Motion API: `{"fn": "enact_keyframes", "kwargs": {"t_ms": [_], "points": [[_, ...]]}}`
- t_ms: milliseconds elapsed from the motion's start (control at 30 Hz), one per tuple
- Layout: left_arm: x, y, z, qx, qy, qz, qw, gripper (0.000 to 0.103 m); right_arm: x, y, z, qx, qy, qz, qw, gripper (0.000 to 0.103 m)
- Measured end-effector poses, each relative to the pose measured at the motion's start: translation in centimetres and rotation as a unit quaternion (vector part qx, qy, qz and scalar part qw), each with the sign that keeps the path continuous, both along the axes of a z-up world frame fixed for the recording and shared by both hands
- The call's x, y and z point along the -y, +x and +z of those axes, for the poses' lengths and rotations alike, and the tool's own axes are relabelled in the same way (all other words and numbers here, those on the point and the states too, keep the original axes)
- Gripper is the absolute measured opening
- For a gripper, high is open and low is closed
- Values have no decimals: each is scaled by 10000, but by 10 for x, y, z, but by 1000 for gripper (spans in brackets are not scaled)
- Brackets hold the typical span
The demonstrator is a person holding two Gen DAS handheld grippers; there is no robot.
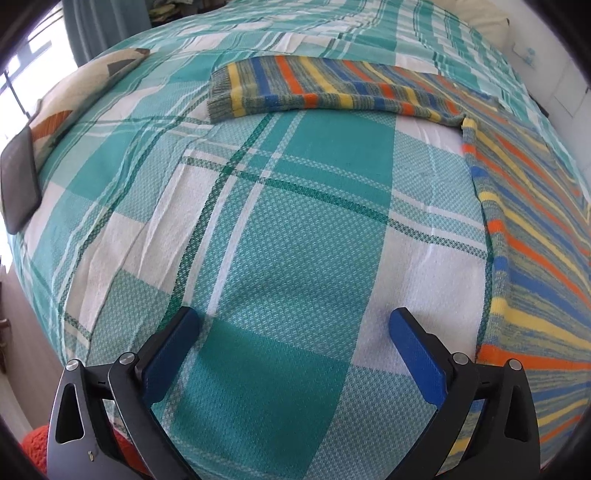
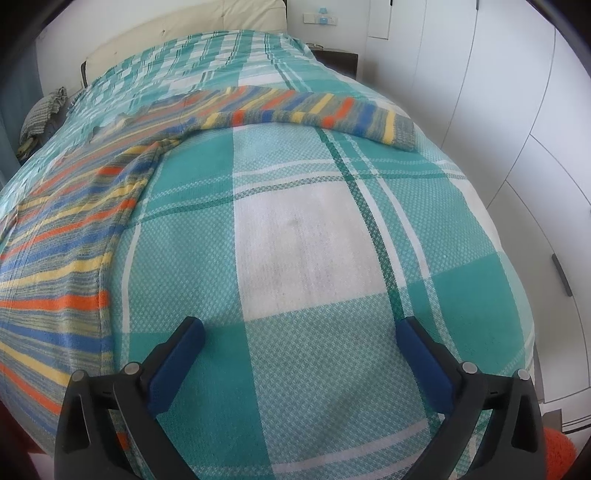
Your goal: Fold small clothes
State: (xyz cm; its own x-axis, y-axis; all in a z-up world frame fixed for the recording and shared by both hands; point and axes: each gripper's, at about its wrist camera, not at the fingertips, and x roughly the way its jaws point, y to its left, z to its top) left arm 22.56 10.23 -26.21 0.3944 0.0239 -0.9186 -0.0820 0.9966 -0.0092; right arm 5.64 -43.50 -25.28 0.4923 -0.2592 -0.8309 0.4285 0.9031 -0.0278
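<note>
The striped sweater [image 1: 524, 236] lies spread flat on the bedspread [image 1: 280, 229], filling the right of the left view, sleeves stretched out, seemingly ready for folding. The left gripper [image 1: 295, 332] and right gripper [image 2: 301, 334] hover over bare bedspread, fingers wide apart, holding nothing.

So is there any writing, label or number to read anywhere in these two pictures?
None can be read.
Striped sweater: no tag or print showing.
Checked bedspread: pattern only.
Dark tablet: its screen is blank.
Wall switch plate: small blue mark, too small to read.

Bright daylight, sharp, fisheye-warped edges
</note>
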Motion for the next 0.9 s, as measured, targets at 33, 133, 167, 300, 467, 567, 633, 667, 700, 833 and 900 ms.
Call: {"fn": "enact_keyframes", "kwargs": {"t_ms": [33, 133, 167, 300, 467, 567, 633, 667, 700, 833, 900], "points": [[0, 0, 0, 0, 5, 1, 10000, 103, 0, 0, 0, 0, -11, 0, 10000, 103], [0, 0, 0, -1, 13, -1, 10000, 103, -1, -1, 0, 1, -31, 1, 10000, 103], [0, 0, 0, 4, 32, -8, 10000, 103, -1, -1, 0, 0, -34, 0, 10000, 103], [4, -1, -1, 9, 178, -59, 9998, 103, -2, 1, -1, -13, -79, -5, 10000, 103], [4, 0, -1, -29, 165, -56, 9998, 103, -2, 0, -1, -13, -85, -7, 10000, 103], [4, 0, -1, -40, 171, -60, 9998, 103, -2, 1, -1, -20, -96, -15, 10000, 103], [4, 0, -1, -45, 174, -63, 9998, 103, -2, 1, -1, -20, -104, -24, 9999, 103], [4, 0, -1, -48, 177, -65, 9998, 103, -2, 1, -1, -18, -107, -23, 9999, 103], [4, 0, -2, -49, 182, -67, 9998, 103, -2, 1, -1, -18, -113, -25, 9999, 103], [6, 1, -3, -55, 209, -78, 9997, 103, -2, 2, -2, -18, -127, -34, 9999, 103], [6, 1, -4, -56, 219, -83, 9997, 103, -2, 2, -2, -16, -131, -34, 9999, 103]]}}
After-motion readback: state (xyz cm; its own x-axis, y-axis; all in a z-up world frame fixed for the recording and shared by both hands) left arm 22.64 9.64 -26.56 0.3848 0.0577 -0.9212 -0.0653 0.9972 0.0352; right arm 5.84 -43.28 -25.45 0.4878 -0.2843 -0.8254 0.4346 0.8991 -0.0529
